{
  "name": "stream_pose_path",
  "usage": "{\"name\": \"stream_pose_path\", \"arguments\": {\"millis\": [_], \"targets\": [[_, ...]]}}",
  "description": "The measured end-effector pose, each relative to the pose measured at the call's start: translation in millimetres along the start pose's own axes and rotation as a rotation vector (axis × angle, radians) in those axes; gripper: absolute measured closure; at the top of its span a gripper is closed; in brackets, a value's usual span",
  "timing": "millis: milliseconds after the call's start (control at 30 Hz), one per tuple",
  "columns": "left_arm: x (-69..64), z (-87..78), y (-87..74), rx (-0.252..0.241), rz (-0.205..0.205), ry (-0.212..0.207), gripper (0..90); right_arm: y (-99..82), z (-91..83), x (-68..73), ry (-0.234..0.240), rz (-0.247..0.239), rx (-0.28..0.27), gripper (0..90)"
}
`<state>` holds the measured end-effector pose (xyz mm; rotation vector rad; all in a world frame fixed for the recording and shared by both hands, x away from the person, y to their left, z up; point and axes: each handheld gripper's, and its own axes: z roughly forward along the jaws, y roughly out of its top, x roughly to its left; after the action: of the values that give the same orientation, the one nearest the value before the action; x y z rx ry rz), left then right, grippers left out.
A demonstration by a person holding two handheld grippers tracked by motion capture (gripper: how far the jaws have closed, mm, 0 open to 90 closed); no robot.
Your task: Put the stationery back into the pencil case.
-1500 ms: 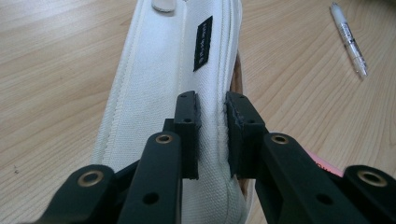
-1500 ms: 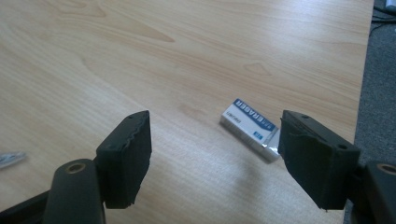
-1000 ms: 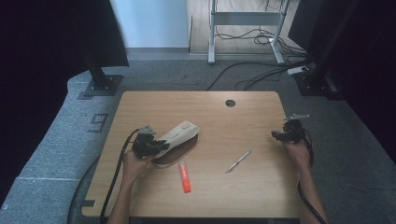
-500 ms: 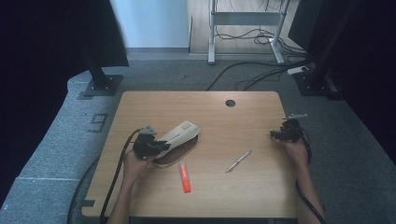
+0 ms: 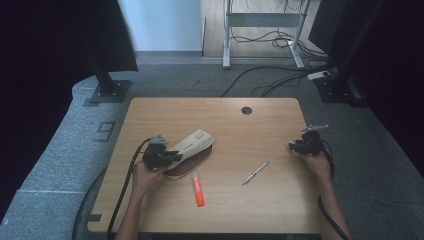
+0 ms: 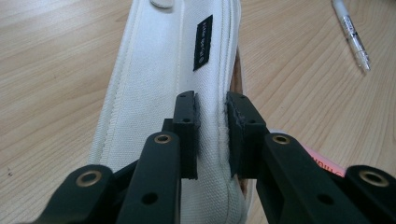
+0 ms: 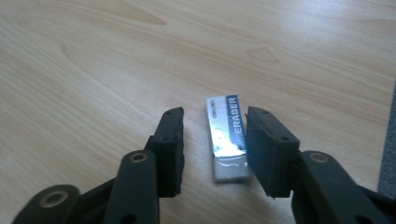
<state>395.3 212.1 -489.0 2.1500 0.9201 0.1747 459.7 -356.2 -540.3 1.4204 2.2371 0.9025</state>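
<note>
A white fabric pencil case [image 5: 192, 145] lies at the table's left with its flap raised over a brown inside. My left gripper [image 5: 167, 156] is shut on the case's seamed edge [image 6: 159, 70], and the pads [image 6: 187, 112] pinch the cloth. At the right edge, my right gripper [image 5: 294, 146] hangs low over the wood. Its jaws have just been closing, with a sleeved eraser [image 7: 226, 135] flat on the table between them. A gap still separates the left pad [image 7: 170, 135] from the eraser, and the right pad sits close beside it.
A clear pen [image 5: 255, 172] lies slantwise in the middle of the wooden table [image 5: 250, 210]. An orange marker [image 5: 198, 189] lies just in front of the pencil case. A round cable hole [image 5: 246, 110] sits near the far edge. The floor drops off close to the right gripper.
The right hand has edged slightly leftward at the table's right edge. The left gripper and the pencil case have not moved.
</note>
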Motion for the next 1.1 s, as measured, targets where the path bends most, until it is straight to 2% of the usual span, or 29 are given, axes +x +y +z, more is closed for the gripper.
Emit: {"name": "stream_pose_path", "arguments": {"millis": [133,333,767,1100], "targets": [[-0.4,0.0,0.0,-0.001,0.000,0.001,75.1,-0.5,-1.4,6.5,0.012,-0.008,0.009,62.8],[-0.6,0.0,0.1,-0.001,0.002,0.002,75.0,0.2,-1.8,8.3,0.005,-0.003,0.018,70.4],[-0.9,-0.5,0.3,-0.001,0.007,0.003,74.7,1.5,-2.1,11.8,-0.016,0.007,0.028,71.8],[-0.4,-2.2,0.8,-0.012,0.001,0.005,74.9,6.6,-22.0,21.8,-0.009,-0.014,-0.003,71.8]]}}
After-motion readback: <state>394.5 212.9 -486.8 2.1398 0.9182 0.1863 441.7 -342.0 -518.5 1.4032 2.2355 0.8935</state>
